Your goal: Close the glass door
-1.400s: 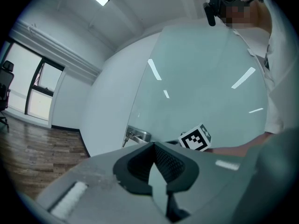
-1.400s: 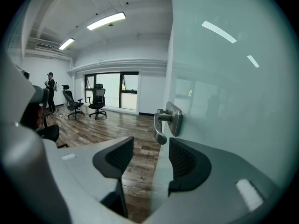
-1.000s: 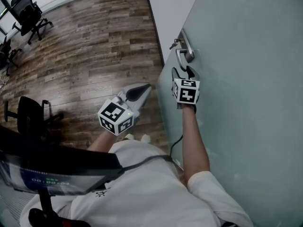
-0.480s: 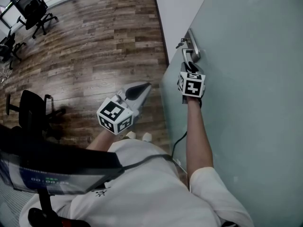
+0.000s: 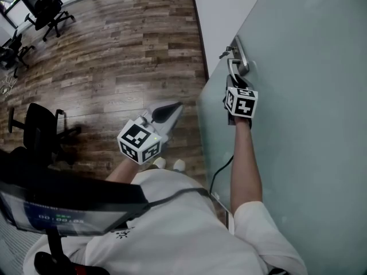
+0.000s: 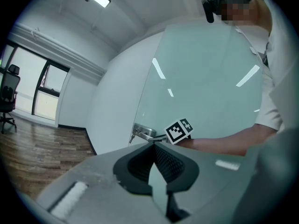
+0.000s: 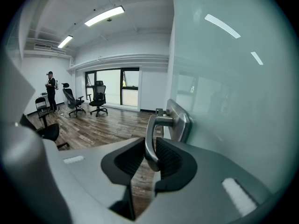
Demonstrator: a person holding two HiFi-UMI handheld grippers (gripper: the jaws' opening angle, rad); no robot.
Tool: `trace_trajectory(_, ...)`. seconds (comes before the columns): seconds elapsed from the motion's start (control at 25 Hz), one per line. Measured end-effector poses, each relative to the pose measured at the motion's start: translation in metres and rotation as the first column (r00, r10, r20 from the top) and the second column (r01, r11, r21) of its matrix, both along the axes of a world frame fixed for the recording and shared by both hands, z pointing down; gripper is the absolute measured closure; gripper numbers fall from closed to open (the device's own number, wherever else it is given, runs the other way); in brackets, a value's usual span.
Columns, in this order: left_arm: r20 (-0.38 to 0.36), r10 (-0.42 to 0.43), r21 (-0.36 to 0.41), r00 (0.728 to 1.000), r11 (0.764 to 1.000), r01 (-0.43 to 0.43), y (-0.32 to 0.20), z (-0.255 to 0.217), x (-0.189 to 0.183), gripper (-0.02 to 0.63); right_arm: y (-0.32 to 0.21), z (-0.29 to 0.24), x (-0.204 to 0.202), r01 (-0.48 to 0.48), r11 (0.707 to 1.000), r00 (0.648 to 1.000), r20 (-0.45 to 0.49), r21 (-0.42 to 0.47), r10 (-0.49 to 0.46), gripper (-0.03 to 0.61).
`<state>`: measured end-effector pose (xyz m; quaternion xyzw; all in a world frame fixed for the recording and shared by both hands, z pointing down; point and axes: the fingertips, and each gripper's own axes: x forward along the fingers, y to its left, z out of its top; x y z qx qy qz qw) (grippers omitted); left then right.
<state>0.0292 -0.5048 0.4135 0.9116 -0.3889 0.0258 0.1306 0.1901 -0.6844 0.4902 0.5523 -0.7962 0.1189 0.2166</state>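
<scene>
The right claw [image 7: 149, 144] is closing on the handle [image 7: 163, 121], lever between its pads, for purchase to swing the open door [image 5: 309, 107] shut; the left claw [image 6: 154, 147] hangs clenched, empty, clear of the door.

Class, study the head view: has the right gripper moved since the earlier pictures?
Yes, slightly: the right gripper is closer to the handle, its jaws closing around it.

Wood-plank floor [image 5: 114, 50]. Black office chairs [image 7: 98, 99] just before windows [image 7: 130, 88]. White wall [image 7: 153, 90] right of windows. Strip lights [image 7: 104, 16] above.
</scene>
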Motion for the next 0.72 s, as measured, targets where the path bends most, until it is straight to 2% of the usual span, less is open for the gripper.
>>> trace_trajectory(0.32,0.004,-0.027,-0.002,1.0,1.0,0.027,0.001,0.002,-0.009,0.611,-0.004,0.005,0.0,0.019,1.0,1.0,0.001,-0.009,-0.019,0.503)
trace_trajectory(0.72,0.011,-0.062,0.002,0.998,0.998,0.062,-0.001,0.001,-0.017,0.612,-0.001,0.008,-0.028,0.075,0.997,0.997,0.01,-0.006,-0.075,0.502)
